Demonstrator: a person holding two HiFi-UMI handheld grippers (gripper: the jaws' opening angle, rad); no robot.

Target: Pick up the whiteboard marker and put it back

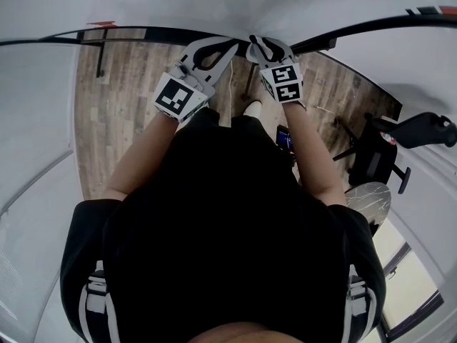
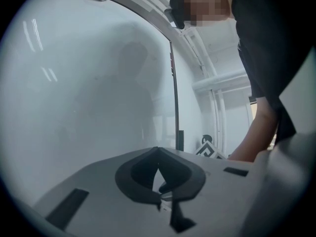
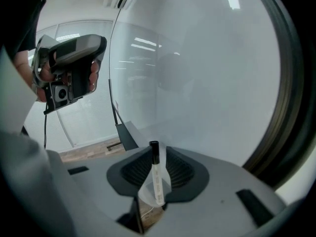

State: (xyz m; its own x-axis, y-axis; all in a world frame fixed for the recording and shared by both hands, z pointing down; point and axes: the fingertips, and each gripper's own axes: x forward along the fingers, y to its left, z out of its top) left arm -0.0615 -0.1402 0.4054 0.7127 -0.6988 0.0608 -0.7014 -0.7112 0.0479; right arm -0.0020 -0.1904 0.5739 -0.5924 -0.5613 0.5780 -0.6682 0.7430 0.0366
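- One whiteboard (image 1: 214,2) fills the far side of every view. Its dark bottom rail (image 1: 143,32) runs just ahead of both grippers, above a wood-plank floor (image 1: 121,106).
- One office chair (image 1: 378,156) stands off to the right, well apart from the work.
- There are two grippers. The left gripper (image 2: 158,149) is held level by the board, its fingers clenched together on nothing.
- The right gripper (image 3: 157,154) tilts down toward the foot of the board. Its fingers stand released, with a gap showing on each side of the marker.
- One whiteboard marker (image 3: 157,181), white barrel with a black cap, stands between those fingers, cap toward the board.
- The step in hand looks like the put-back, at the point of letting go. The next move calls for drawing the right gripper straight back without dragging the marker along. Whether the marker already rests on the rail cannot be seen.
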